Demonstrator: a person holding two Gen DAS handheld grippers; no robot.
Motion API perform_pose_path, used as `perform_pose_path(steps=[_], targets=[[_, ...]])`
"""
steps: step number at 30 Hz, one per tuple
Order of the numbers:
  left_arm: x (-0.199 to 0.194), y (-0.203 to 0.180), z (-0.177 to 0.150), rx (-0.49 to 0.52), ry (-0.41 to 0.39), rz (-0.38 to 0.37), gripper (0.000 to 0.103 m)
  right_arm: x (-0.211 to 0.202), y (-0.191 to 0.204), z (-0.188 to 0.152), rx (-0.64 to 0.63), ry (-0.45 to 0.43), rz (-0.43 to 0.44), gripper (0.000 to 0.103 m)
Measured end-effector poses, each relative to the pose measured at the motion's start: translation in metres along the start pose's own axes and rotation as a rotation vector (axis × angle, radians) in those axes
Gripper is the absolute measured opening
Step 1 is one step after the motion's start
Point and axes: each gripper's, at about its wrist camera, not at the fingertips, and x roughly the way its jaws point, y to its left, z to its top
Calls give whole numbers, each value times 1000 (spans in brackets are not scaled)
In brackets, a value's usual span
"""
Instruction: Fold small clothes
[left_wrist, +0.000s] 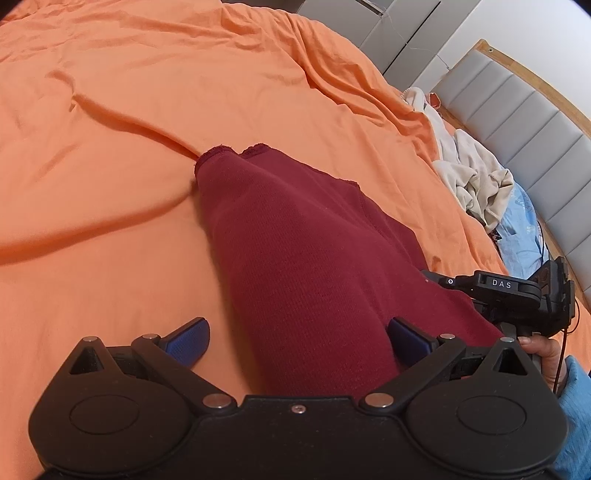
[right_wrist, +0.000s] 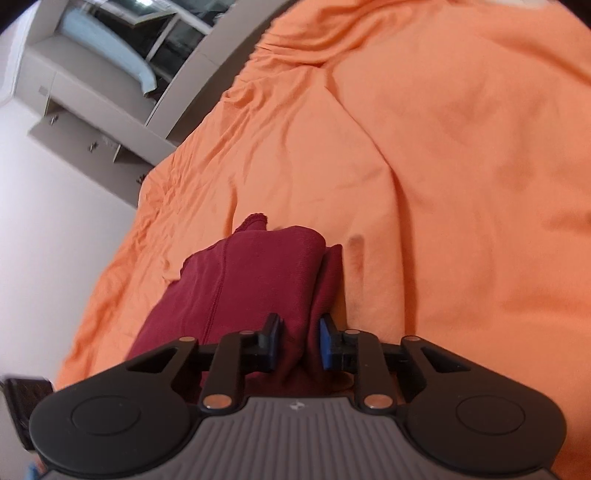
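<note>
A dark red knit garment (left_wrist: 295, 236) lies on the orange bedsheet (left_wrist: 147, 110), partly folded lengthwise. My left gripper (left_wrist: 299, 339) is open, its blue pads wide apart on either side of the garment's near end. My right gripper (right_wrist: 301, 343) has its jaws close together with a bunch of the same red garment (right_wrist: 255, 273) pinched between them, lifted slightly off the sheet (right_wrist: 461, 166). The right gripper's body also shows at the right edge of the left wrist view (left_wrist: 517, 295), at the garment's far side.
A heap of cream and light-blue clothes (left_wrist: 476, 177) lies by the grey padded headboard (left_wrist: 535, 122). White cabinets (right_wrist: 85, 92) and a wall stand past the bed's edge (right_wrist: 122, 229). The sheet is wrinkled with long ridges.
</note>
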Motion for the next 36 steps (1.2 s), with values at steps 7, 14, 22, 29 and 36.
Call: perform_pose_path(steps=[7,14,22,29,36], targets=[[-1,-4,4,16,2,10,102,-8,32,-13,-221,-59,-102,21],[13,6,17,-27,11,-49,102,-15,50,-24,-343,-107,-150,21],[26,22,22,-149,21,-113,94,-18,72,-38,-509,-139,-205,19],[30,16,20,-111,29,-120,85,-16,68,-35,-480,-128,-203,19],[24,11,23,-85,9,-118,58,-22,71,-31,-461,-156,-199,16]])
